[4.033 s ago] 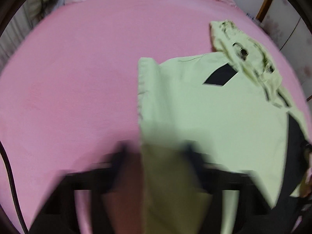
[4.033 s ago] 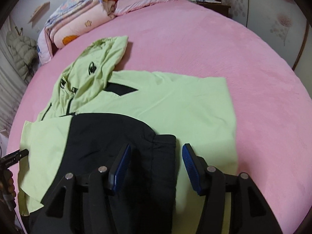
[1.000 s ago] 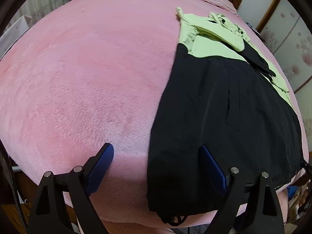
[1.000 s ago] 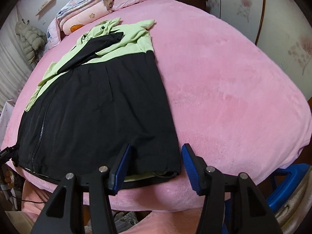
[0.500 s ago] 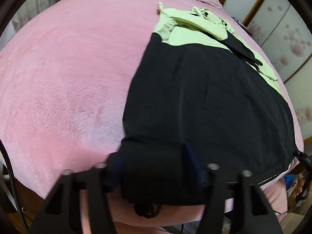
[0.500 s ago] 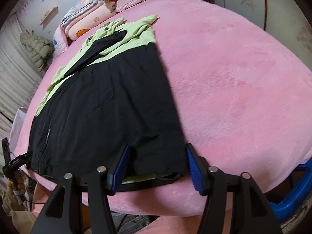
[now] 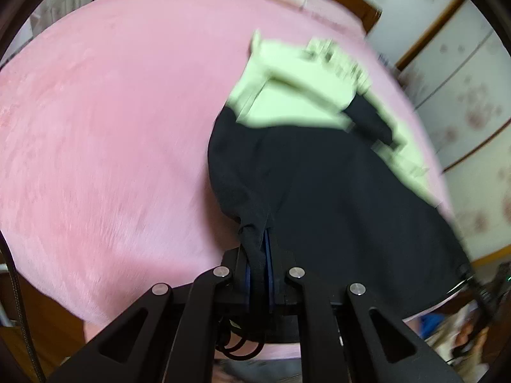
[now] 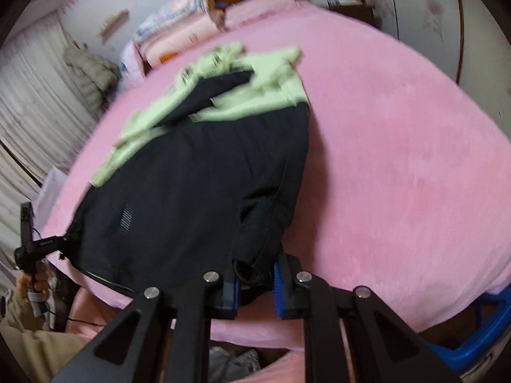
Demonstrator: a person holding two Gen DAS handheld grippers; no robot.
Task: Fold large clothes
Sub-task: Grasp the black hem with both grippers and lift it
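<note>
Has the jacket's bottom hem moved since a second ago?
Yes. The hem of the jacket has come up off the pink bed, bunched between the left gripper and the closing right gripper.

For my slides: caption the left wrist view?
Left gripper shut on jacket's black hem corner above pink bed.

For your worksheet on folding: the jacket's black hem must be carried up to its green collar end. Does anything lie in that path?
Nothing visible does. Both the left gripper and right gripper pinch the jacket hem; only the jacket's own cloth and the pink blanket lie ahead.
</note>
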